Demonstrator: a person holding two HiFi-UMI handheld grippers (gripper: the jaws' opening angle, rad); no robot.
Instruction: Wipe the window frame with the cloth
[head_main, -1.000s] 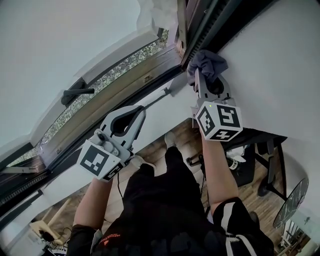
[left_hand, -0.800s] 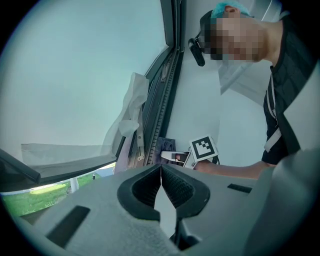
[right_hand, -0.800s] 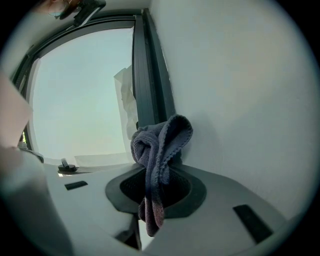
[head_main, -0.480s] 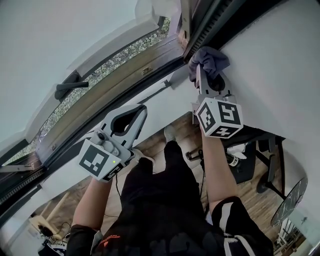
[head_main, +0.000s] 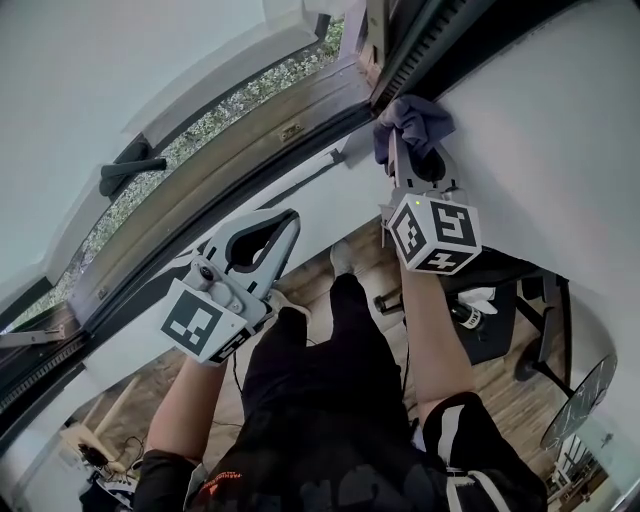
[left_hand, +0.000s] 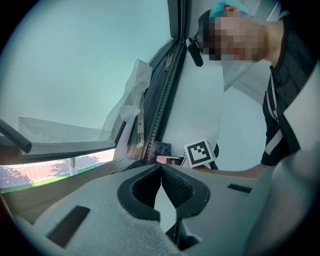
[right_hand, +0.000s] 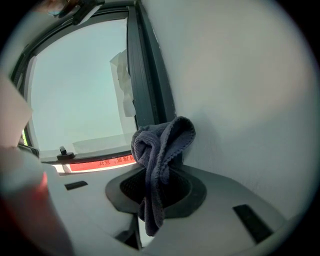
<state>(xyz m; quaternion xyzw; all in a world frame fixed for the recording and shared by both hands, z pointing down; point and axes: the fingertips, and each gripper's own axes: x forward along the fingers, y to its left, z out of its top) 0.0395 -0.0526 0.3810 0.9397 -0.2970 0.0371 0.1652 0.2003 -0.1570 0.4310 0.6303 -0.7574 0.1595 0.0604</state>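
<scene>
I judge the dark window frame (head_main: 398, 62) needs firm, even pressure along its channel, so I would press the wad onto the rail and not the white wall (head_main: 540, 120) beside it. My right gripper (head_main: 408, 150) is clamped on the bunched grey-blue cloth (right_hand: 161, 150), right at the frame's edge. My left gripper (left_hand: 161, 174) hangs lower, jaws closed together, holding nothing.

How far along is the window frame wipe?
Done: the cloth is picked up, clamped in the right tongs. In hand: its bunched end sits at the dark window frame beside the white wall, apparently touching. The left tongs are shut, empty, held away. Left: the frame's remaining length; no cleaned stretch is discernible.
</scene>
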